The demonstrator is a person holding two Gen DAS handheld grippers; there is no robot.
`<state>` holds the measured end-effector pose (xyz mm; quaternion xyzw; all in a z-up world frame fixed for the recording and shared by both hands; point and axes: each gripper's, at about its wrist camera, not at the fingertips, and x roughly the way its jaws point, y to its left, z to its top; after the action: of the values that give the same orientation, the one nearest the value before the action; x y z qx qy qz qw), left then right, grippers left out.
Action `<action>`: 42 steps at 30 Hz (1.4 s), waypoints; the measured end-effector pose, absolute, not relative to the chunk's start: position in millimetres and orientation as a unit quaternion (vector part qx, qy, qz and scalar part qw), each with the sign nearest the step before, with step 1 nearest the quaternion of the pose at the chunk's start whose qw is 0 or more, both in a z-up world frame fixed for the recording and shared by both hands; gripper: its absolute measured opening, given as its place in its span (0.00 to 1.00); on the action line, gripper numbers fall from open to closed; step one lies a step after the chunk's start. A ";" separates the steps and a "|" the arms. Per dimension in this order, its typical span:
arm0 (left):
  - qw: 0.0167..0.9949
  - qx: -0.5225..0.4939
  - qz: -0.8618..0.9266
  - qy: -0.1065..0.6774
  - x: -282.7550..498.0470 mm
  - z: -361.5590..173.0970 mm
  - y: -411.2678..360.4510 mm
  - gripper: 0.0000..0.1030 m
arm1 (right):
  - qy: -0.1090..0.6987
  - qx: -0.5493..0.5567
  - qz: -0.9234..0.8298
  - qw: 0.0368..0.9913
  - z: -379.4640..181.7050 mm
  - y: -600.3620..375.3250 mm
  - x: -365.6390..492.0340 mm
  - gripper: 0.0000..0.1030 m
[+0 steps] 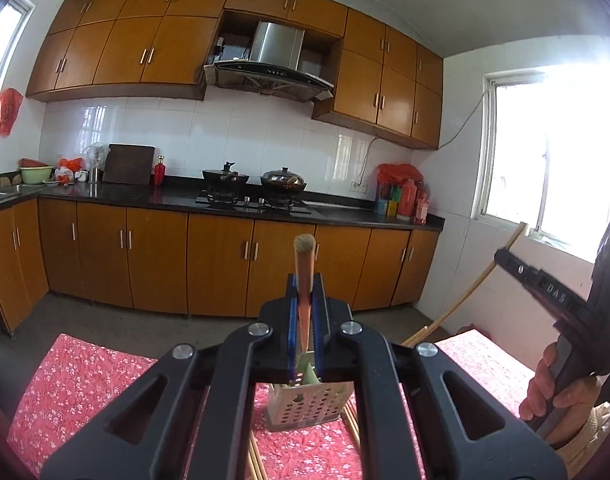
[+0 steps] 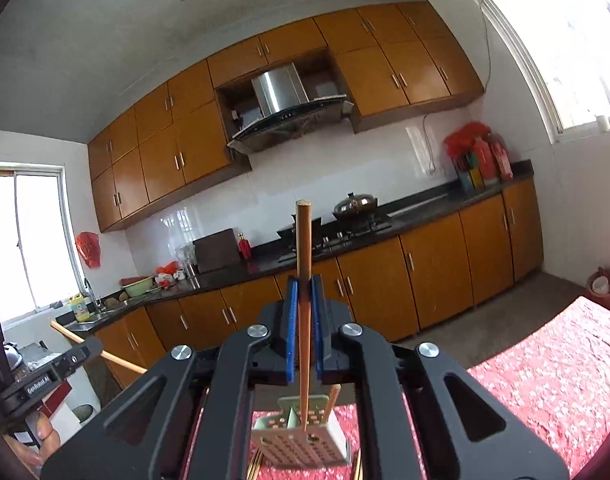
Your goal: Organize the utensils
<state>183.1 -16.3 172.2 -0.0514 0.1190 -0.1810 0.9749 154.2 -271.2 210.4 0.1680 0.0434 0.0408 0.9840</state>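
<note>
My left gripper [image 1: 304, 280] is shut on a wooden chopstick [image 1: 303, 268] that points away and upward, its lower end above a pale perforated utensil holder [image 1: 305, 404] on the red flowered tablecloth [image 1: 85, 380]. In the right wrist view my right gripper [image 2: 303, 282] is shut on another chopstick [image 2: 303, 240], whose tip reaches down into the holder [image 2: 301, 440]; a second chopstick [image 2: 334, 398] leans in that holder. The right gripper [image 1: 501, 256] also shows at the right edge of the left wrist view with its chopstick [image 1: 465, 296]. The left gripper [image 2: 95, 346] shows at the left of the right wrist view.
More chopsticks [image 1: 353, 420] lie on the cloth beside the holder. A person's hand [image 1: 553, 392] grips the right tool's handle. Beyond the table stand orange kitchen cabinets [image 1: 217, 268], a black counter with a stove and pots [image 1: 253, 188], and a bright window [image 1: 553, 152].
</note>
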 end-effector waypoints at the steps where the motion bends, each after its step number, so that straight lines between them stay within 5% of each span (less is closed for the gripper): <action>1: 0.975 -0.048 -0.180 0.125 187.8 168.4 -19.9 0.07 | 0.038 0.160 0.039 0.986 209.4 -266.7 157.1 0.07; 14: 0.971 -0.008 -0.166 0.173 236.7 127.1 -50.7 0.07 | 0.068 0.048 0.033 0.996 179.3 -219.1 197.0 0.08; 18: 0.971 -0.014 -0.161 0.177 243.4 126.4 -50.2 0.08 | 0.066 0.043 0.036 0.996 185.5 -221.7 186.8 0.41; 29: 0.977 -0.044 -0.154 0.144 223.0 144.9 -24.7 0.09 | 0.102 0.038 0.017 0.994 191.4 -244.0 144.8 0.41; 35: 0.981 -0.051 -0.128 0.141 195.6 139.9 2.8 0.09 | 0.217 0.023 0.000 0.976 138.9 -251.9 137.0 0.41; 42: 0.971 -0.028 -0.079 0.224 180.8 70.2 35.7 0.11 | 0.391 0.054 0.030 0.918 40.0 -245.2 147.0 0.16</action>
<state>180.8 35.7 70.2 -0.0278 0.2236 -0.0791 0.9711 147.0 -245.2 40.0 0.0545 0.3915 0.0305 0.9181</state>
